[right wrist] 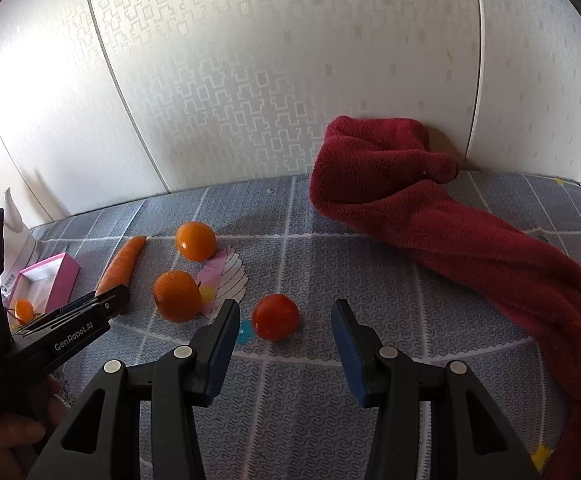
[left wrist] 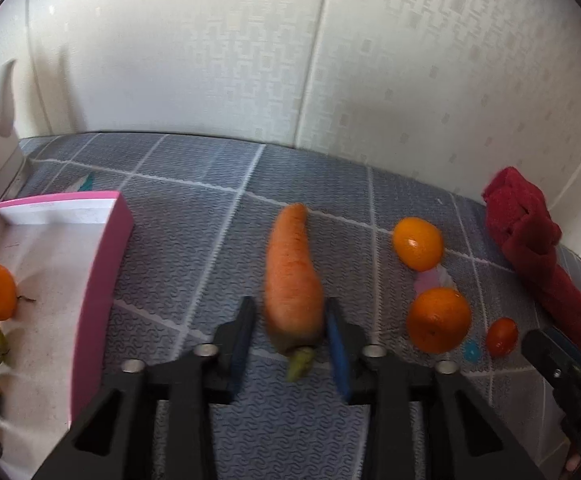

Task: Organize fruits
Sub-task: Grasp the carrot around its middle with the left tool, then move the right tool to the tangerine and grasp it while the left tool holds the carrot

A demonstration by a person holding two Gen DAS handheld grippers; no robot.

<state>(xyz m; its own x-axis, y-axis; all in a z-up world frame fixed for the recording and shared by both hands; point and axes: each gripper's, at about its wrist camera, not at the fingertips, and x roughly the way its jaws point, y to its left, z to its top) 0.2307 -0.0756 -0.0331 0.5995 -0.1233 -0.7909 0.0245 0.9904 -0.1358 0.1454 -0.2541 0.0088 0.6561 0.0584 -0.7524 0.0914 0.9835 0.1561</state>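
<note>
Below patterned wall (right wrist: 250, 80), grey tiled mat (right wrist: 330, 380)

"GenRobot.AI" on the left hand-held gripper (right wrist: 108, 300); smaller print there perhaps reads "Data Acquisition System".

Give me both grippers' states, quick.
Left gripper: shut on the carrot at its thick stem end.
Right gripper: open, holding nothing; the red tomato lies just ahead.
</note>
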